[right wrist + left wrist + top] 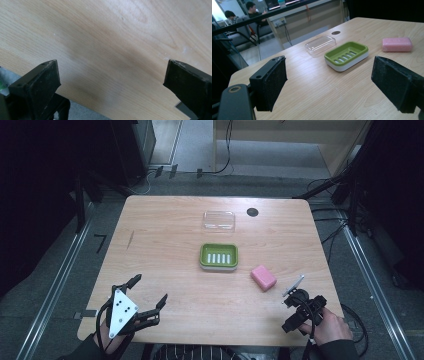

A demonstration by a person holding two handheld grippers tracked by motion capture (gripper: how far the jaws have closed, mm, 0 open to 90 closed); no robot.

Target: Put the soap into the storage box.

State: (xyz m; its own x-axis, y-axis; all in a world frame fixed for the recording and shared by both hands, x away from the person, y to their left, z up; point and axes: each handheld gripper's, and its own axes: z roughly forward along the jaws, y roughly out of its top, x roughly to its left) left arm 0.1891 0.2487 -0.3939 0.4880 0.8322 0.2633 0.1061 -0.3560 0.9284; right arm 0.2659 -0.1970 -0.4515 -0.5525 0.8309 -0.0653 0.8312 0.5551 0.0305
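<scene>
Both grippers sit at the table's near edge, jaws spread wide and holding nothing: the left gripper at seven o'clock, the right gripper at five. The pink soap lies just beyond the right one, toward eleven o'clock. The green soap dish waits at centre, probably for it, its clear lid set aside at twelve.

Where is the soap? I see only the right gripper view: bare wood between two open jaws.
Observer: The pink soap lies on the table, just ahead and left of your right gripper.
Operator: And the dish?
Observer: The green dish sits mid-table, holding nothing.
Operator: Does it have a lid?
Observer: A clear lid lies apart, beyond the dish.
Operator: What about the left gripper?
Observer: The left gripper is open near the front left edge, holding nothing.
</scene>
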